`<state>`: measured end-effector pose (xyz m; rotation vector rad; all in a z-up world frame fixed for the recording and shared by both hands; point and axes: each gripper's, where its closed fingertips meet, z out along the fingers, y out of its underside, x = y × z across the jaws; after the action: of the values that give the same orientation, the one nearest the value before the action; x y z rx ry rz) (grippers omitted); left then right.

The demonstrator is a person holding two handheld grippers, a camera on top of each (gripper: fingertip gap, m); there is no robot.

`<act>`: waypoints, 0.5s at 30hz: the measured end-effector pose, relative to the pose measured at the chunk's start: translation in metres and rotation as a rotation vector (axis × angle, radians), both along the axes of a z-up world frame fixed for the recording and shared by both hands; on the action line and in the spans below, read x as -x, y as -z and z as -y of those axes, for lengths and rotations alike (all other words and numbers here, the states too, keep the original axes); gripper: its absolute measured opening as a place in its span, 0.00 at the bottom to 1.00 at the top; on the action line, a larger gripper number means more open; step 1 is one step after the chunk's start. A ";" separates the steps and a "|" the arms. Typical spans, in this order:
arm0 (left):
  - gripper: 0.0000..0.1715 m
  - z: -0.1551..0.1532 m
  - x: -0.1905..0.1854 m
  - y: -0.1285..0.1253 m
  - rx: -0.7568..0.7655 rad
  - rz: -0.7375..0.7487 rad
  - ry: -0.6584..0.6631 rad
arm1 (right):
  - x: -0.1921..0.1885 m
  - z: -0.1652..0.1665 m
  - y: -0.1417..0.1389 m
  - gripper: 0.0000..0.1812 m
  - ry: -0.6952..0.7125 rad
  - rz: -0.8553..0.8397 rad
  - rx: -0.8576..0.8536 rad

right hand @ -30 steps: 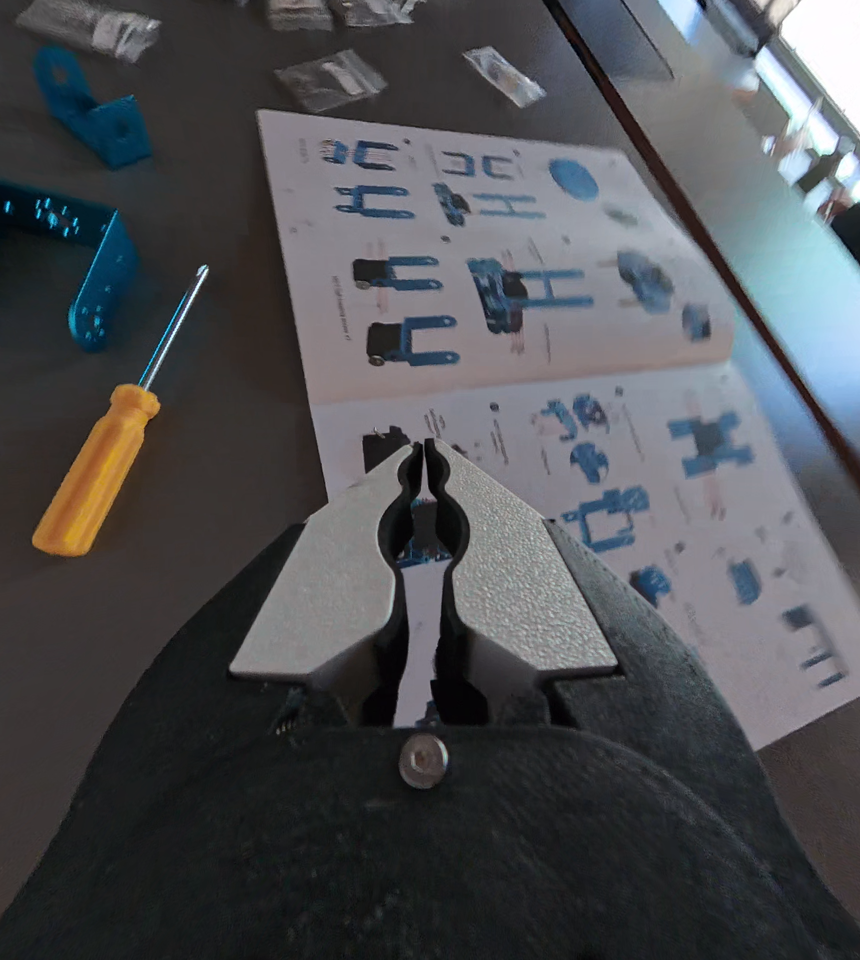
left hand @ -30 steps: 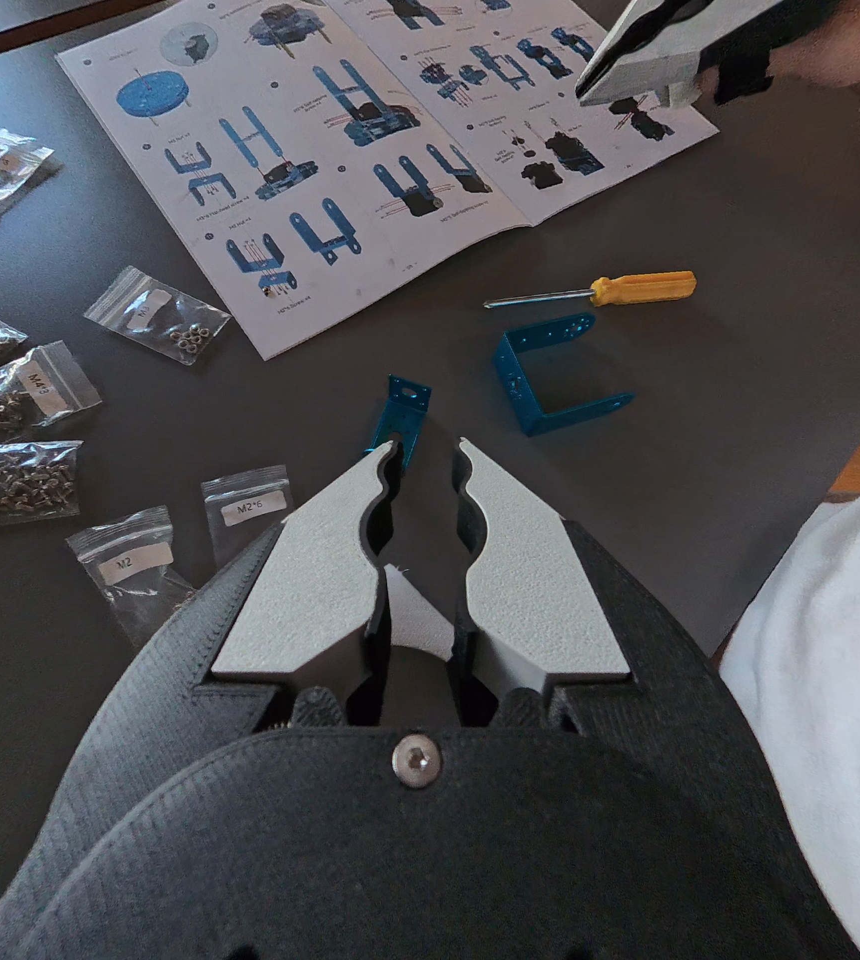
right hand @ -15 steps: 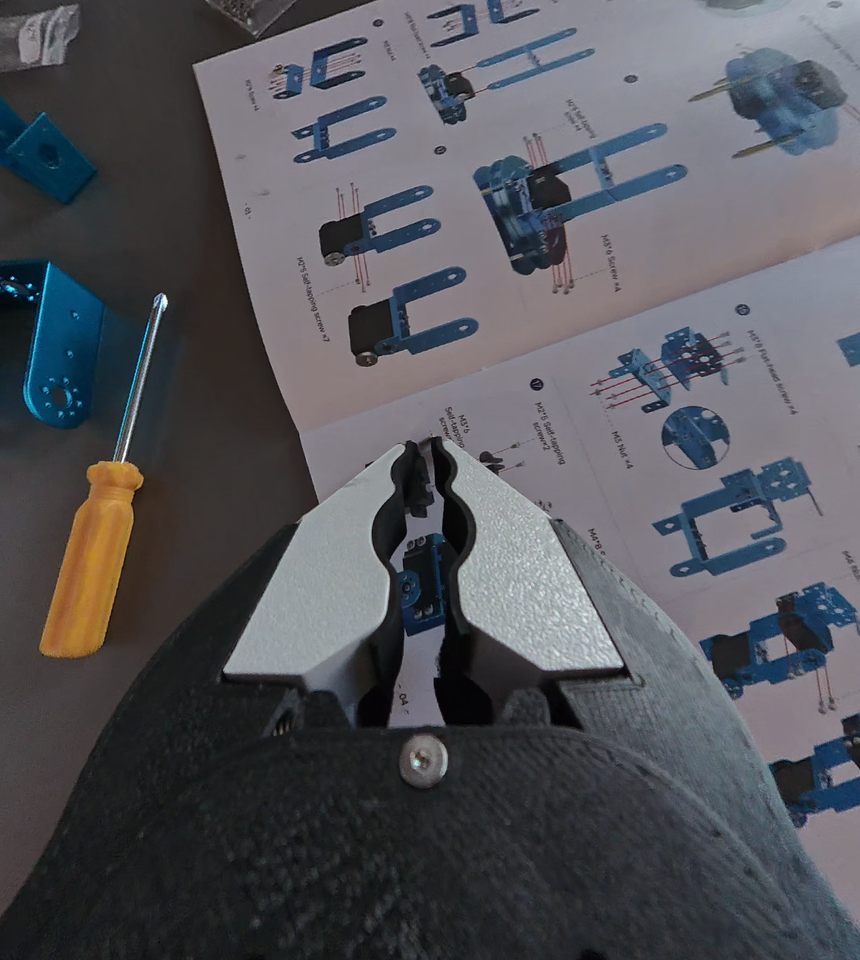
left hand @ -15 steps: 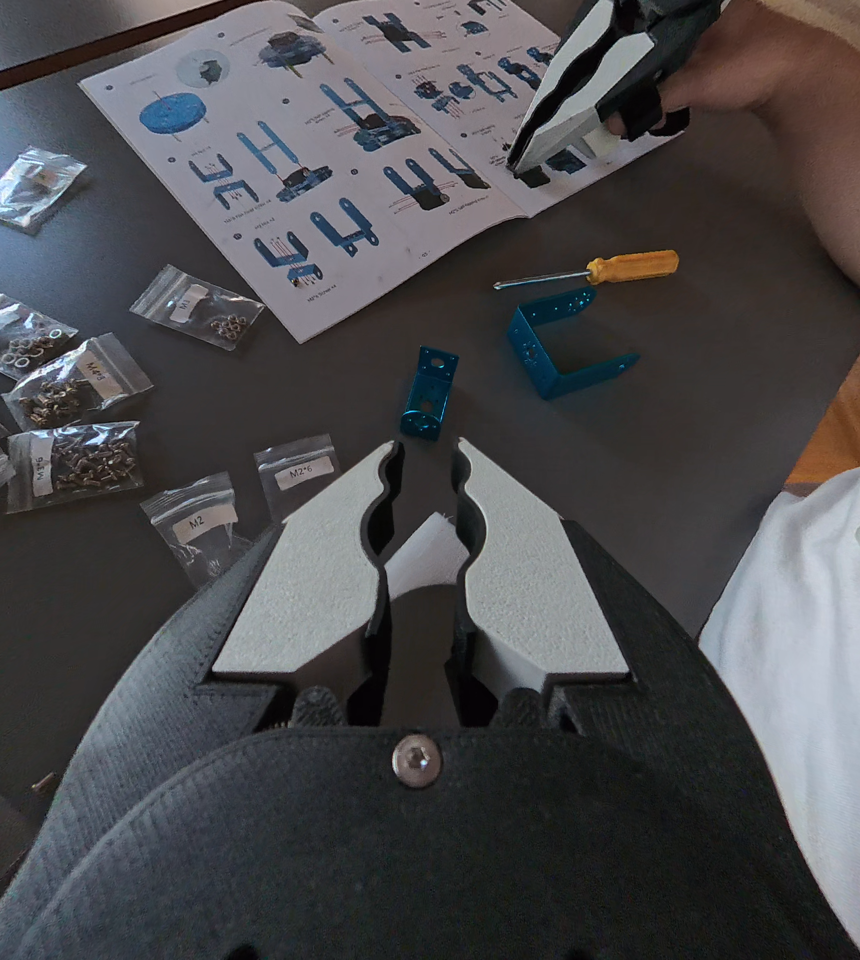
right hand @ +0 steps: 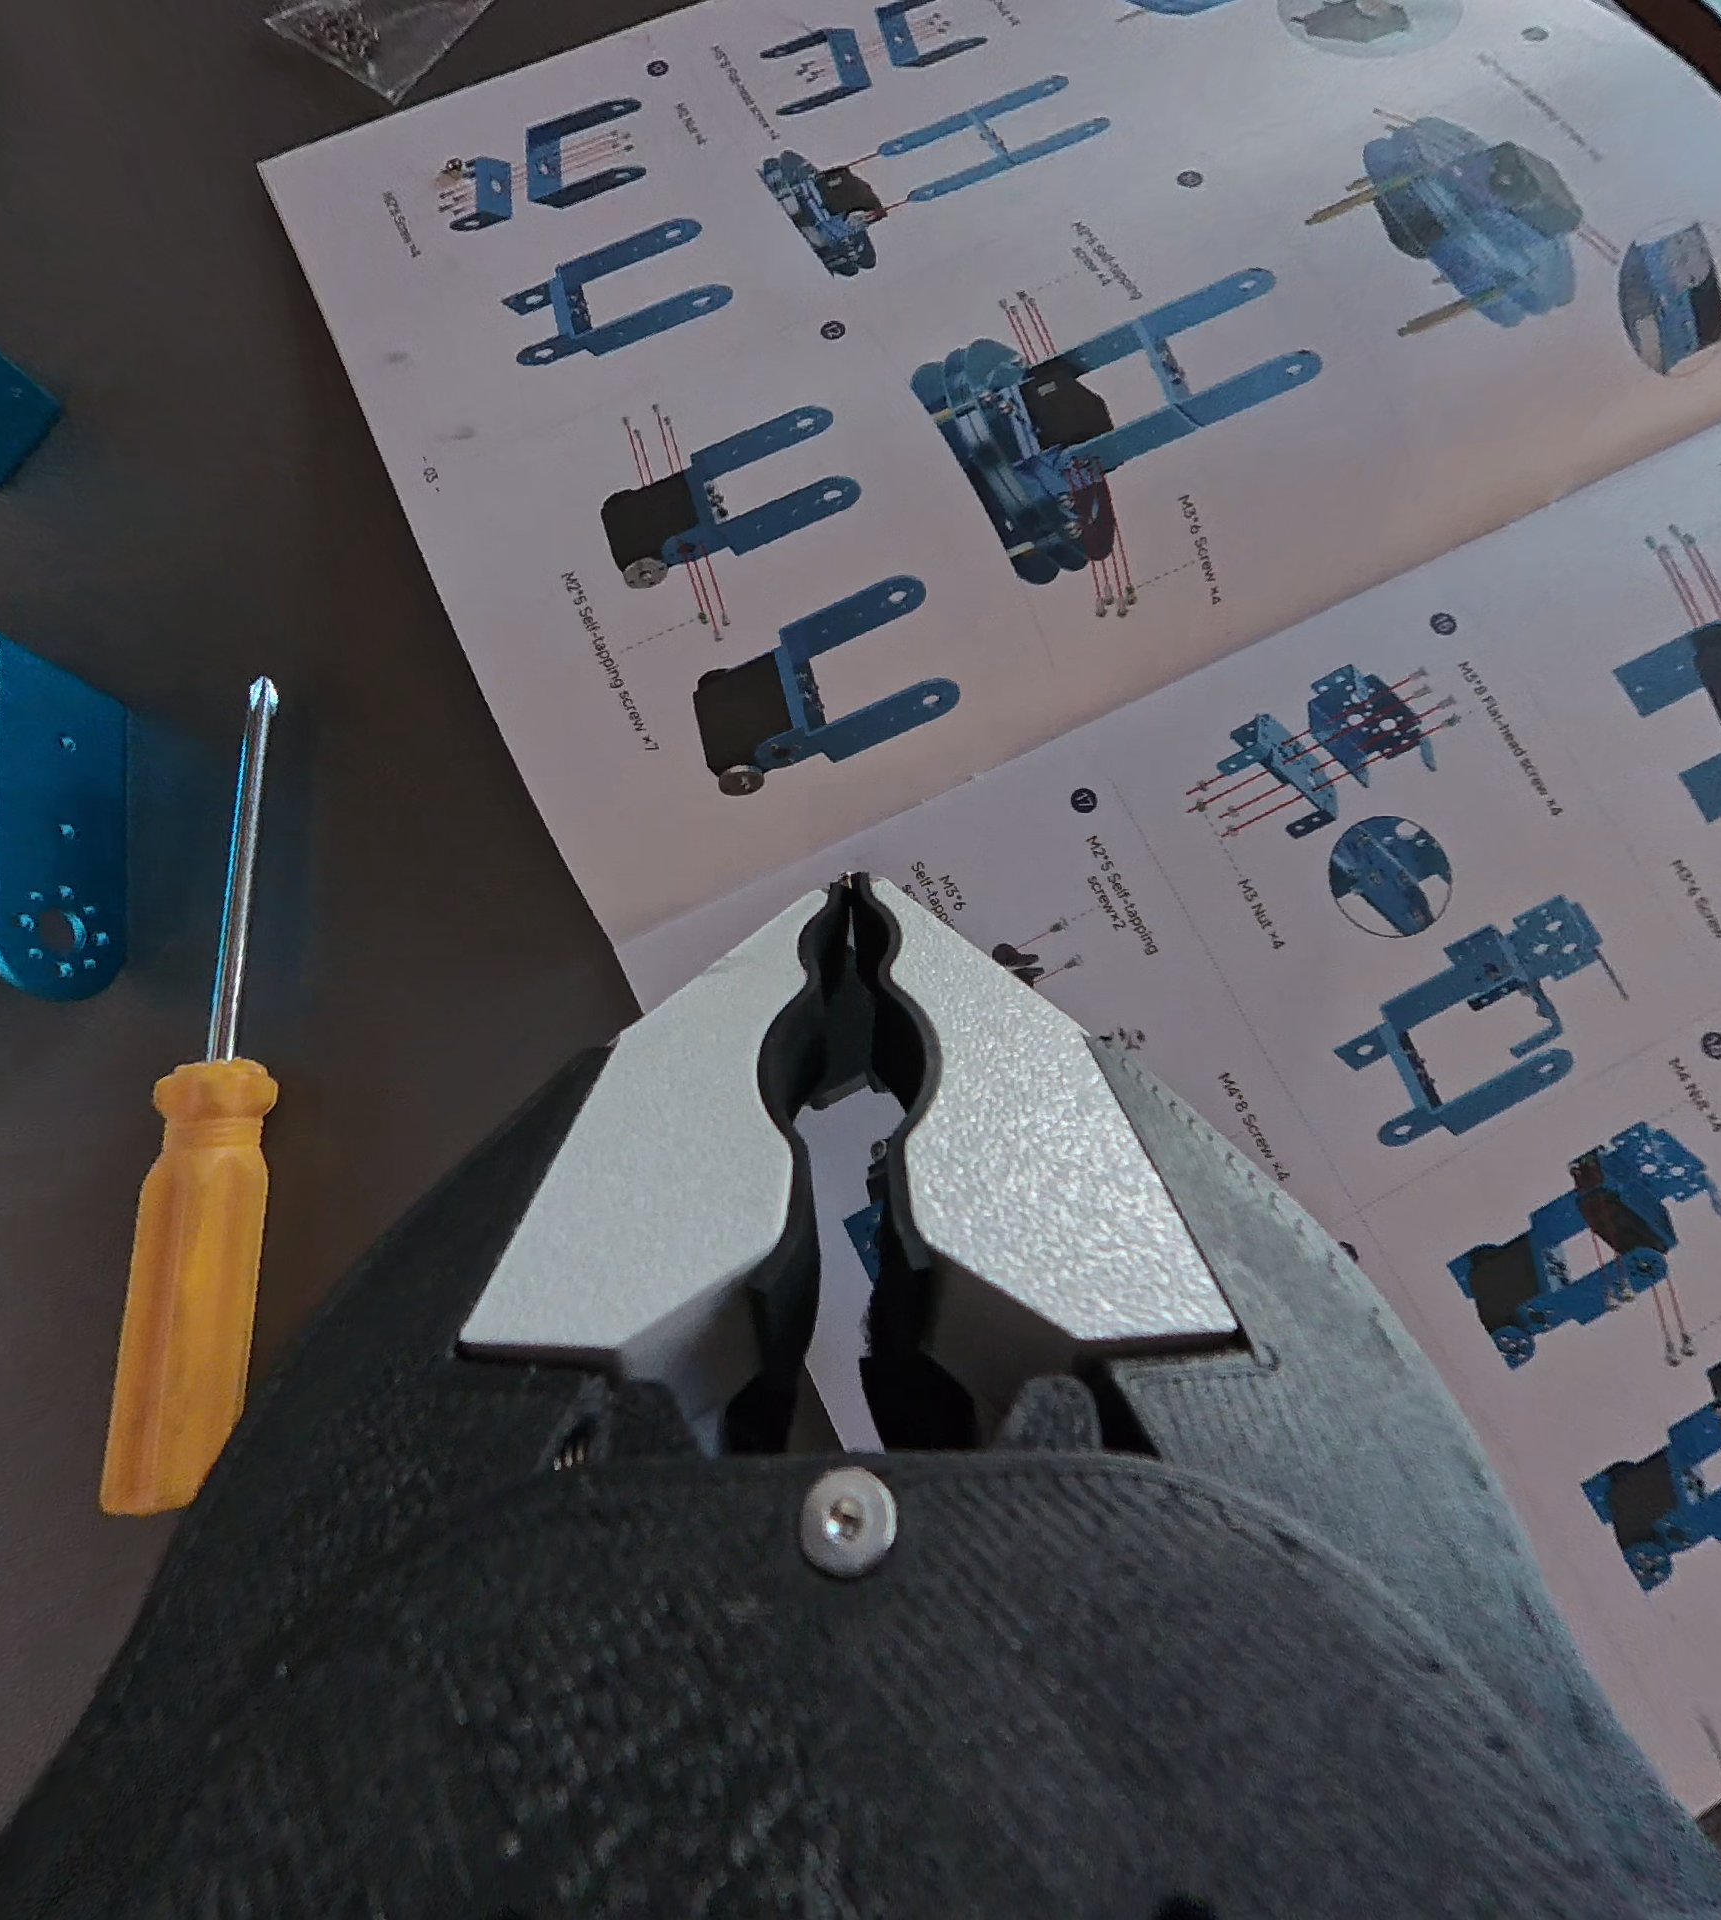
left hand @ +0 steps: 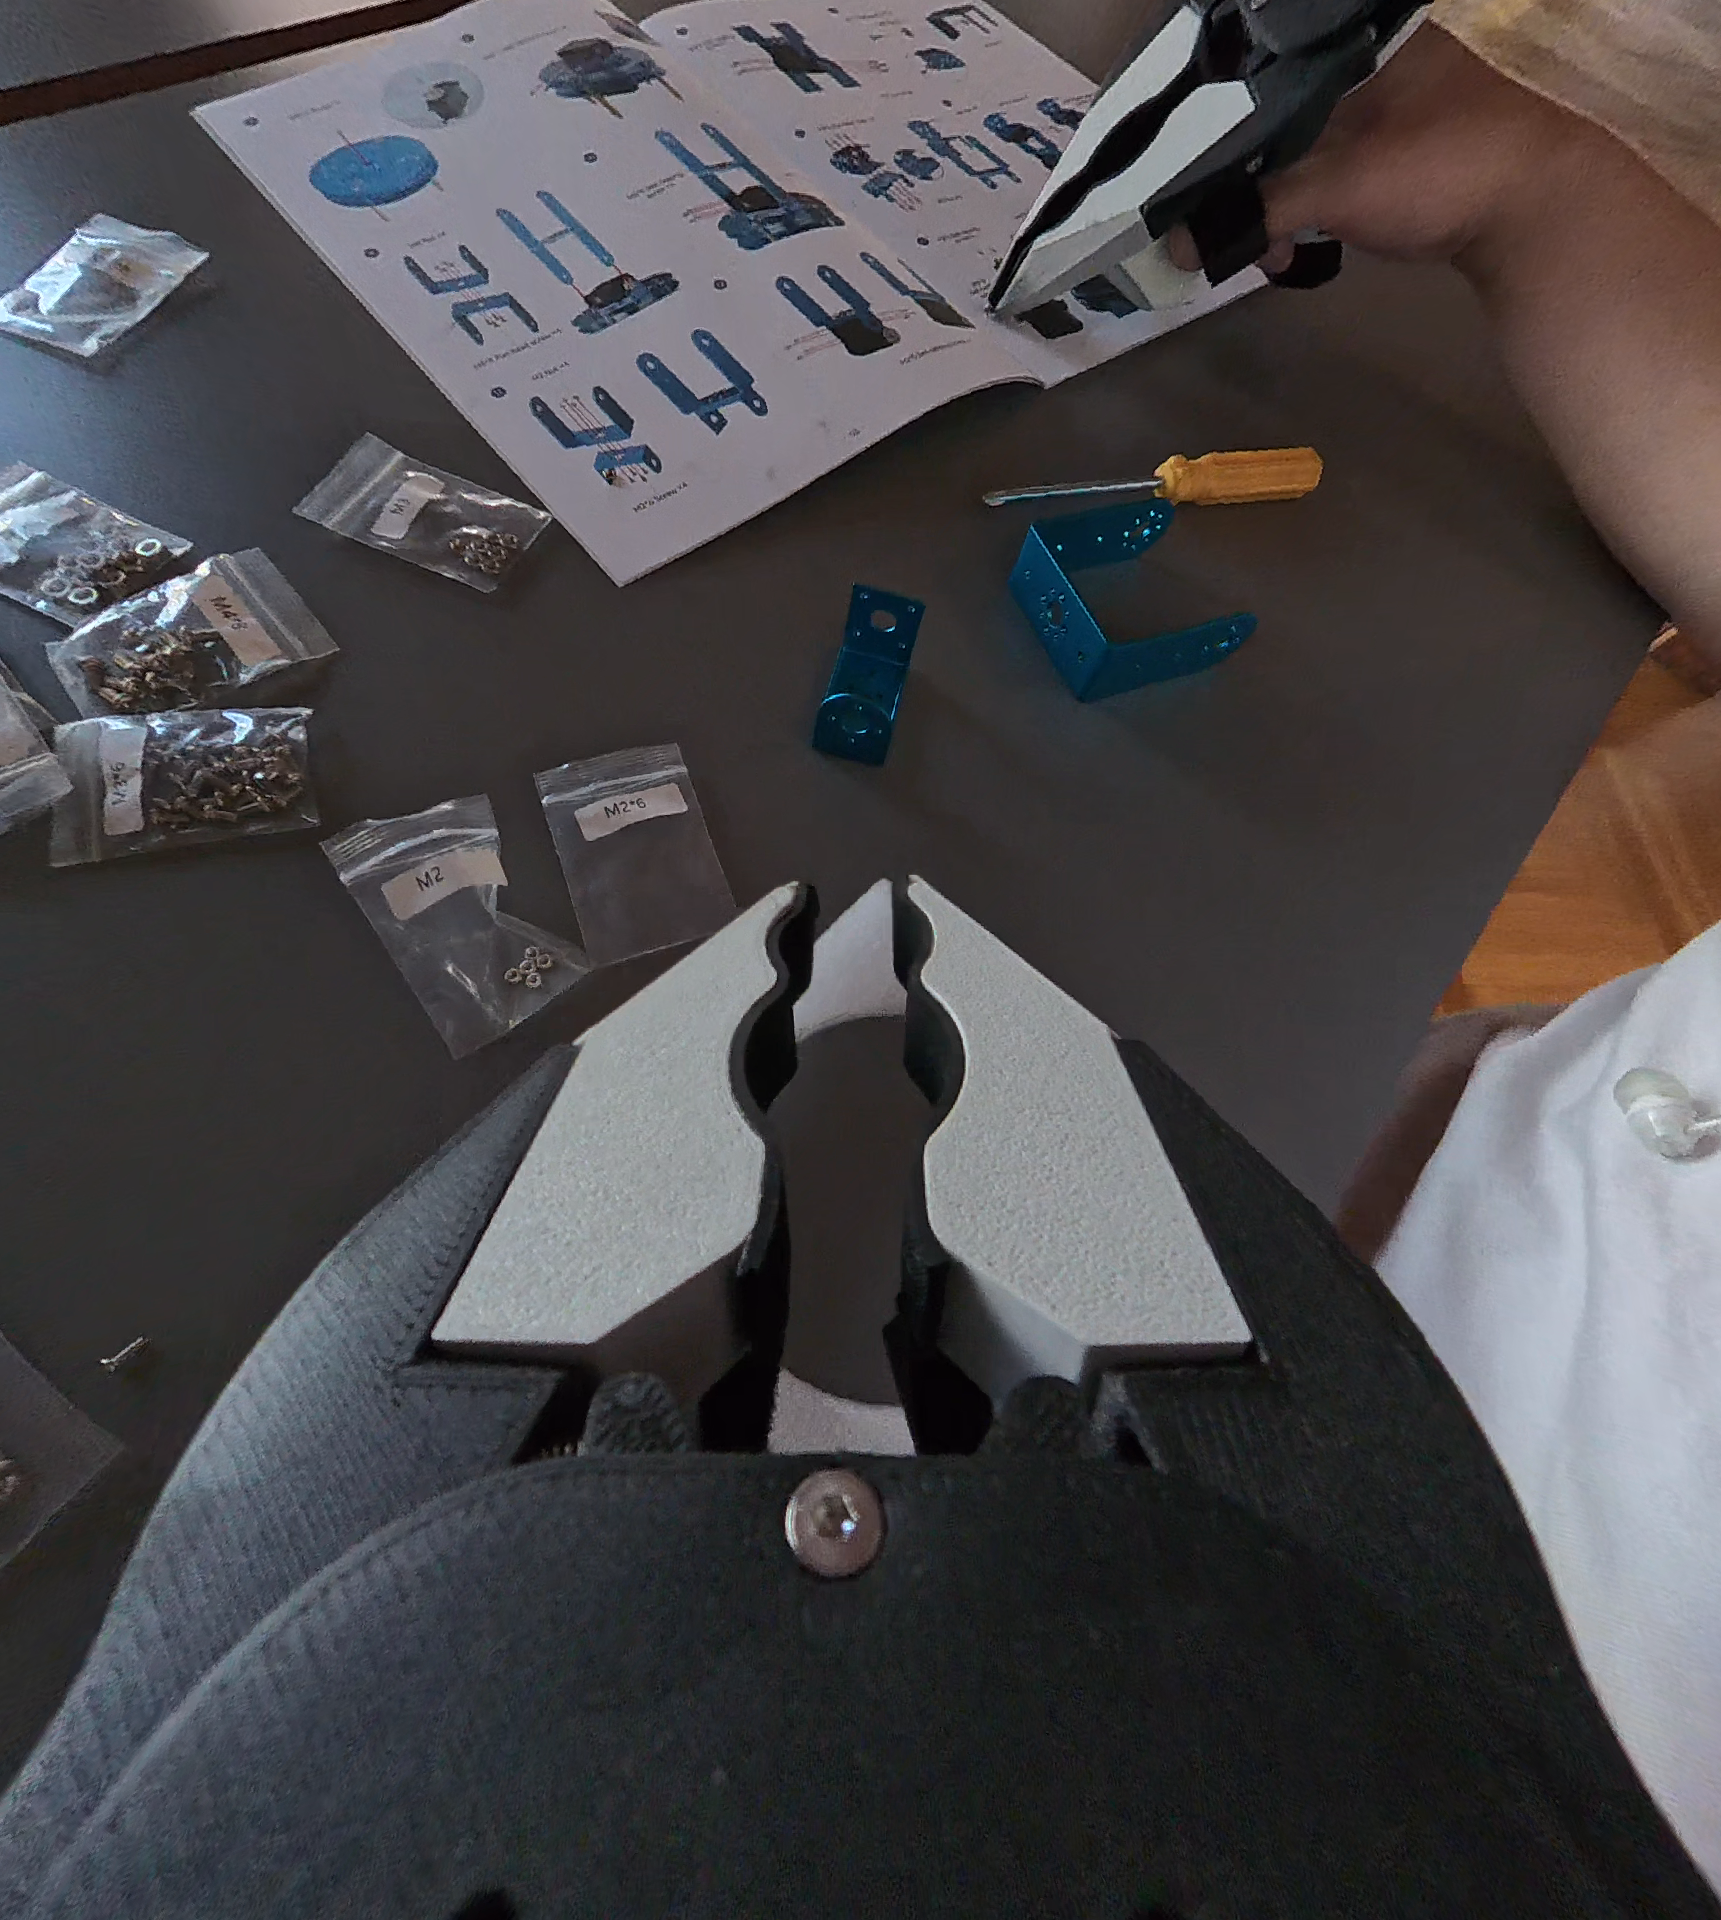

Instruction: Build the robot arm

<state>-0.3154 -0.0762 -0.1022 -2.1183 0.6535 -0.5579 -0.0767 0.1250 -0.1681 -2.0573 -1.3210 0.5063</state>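
Right hand-held gripper (right hand: 851,888) has its jaws brought together, the tips meeting over the open instruction booklet (right hand: 939,260) at that booklet's near edge, close to the fold. A tiny glint shows at the tips, too small to tell whether anything is pinched there. Seen from the left wrist view, the tips come down onto the page at a slant, and the person's hand (left hand: 1386,177) grips the body behind them. The page looks thin and loose on the table (left hand: 1043,883), so it would likely slide or crease under a hard push; a light, steep touch suits it better. Just left of this hand-held gripper lies the yellow-handled screwdriver (right hand: 191,1247), its shaft pointing away, and beyond it, further left, the blue U-shaped bracket (right hand: 56,831). Left hand-held gripper (left hand: 853,894) hangs above the table with its jaws a little apart and nothing gripped; a white piece shows in the gap, and what it is cannot be told. Nearest ahead of it, to the left, lie two small clear bags (left hand: 627,842), then the small blue bracket (left hand: 866,675) straight ahead, with more bags of screws (left hand: 181,790) far left. White cloth (left hand: 1614,1351) fills its right side.
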 end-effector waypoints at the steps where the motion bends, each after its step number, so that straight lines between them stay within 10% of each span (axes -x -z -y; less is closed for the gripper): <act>1: 0.08 0.002 -0.003 0.001 0.014 0.010 0.000 | 0.001 0.000 -0.001 0.00 -0.005 -0.006 -0.009; 15: 0.09 -0.026 -0.113 0.025 0.092 0.067 -0.118 | -0.017 0.033 -0.032 0.00 -0.171 -0.142 -0.144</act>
<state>-0.2019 -0.0503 -0.1269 -2.1980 0.4698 -0.6006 -0.0592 0.0917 -0.1363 -1.7685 -1.4122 0.6018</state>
